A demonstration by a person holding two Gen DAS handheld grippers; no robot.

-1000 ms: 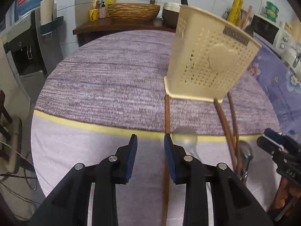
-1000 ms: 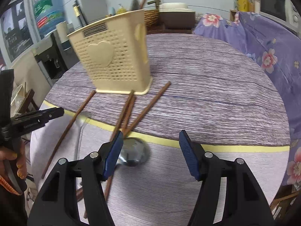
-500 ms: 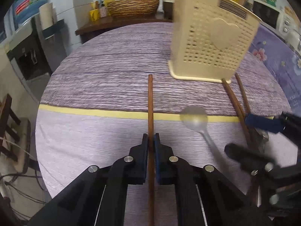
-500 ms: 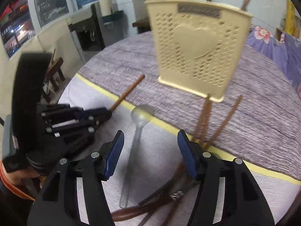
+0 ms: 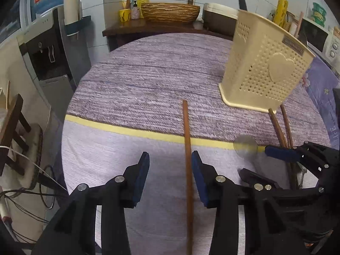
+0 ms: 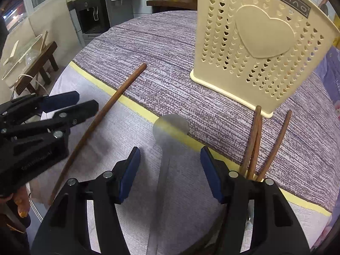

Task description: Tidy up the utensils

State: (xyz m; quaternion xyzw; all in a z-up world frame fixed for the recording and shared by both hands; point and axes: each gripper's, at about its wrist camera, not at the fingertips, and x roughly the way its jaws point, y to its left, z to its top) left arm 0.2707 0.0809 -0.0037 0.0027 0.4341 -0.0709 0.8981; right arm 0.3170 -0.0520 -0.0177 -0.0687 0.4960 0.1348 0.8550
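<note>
A brown chopstick [image 5: 187, 148] lies on the tablecloth between the fingers of my left gripper [image 5: 170, 170], close to the right pad. Those jaws are opening and neither pad presses on it. The same chopstick [image 6: 106, 114] shows in the right wrist view, beside the left gripper [image 6: 68, 106]. My right gripper [image 6: 170, 170] stands open over a clear plastic spoon [image 6: 167, 136], whose handle runs between the fingers without touching them. The cream perforated utensil holder [image 5: 265, 70] [image 6: 255, 42] stands upright behind. Three more chopsticks [image 6: 255, 144] lean against its base.
A metal spoon [image 5: 301, 171] lies partly hidden under the right gripper [image 5: 267, 164]. The round table [image 5: 148, 80] drops off at the left, with a wooden stool [image 5: 12, 127] and a water dispenser [image 5: 48, 48] beyond. A side table with a wicker basket [image 5: 170, 12] stands behind.
The left jaws, shut on the chopstick half a second ago, have parted. The right gripper has swung left and now straddles the clear spoon.
</note>
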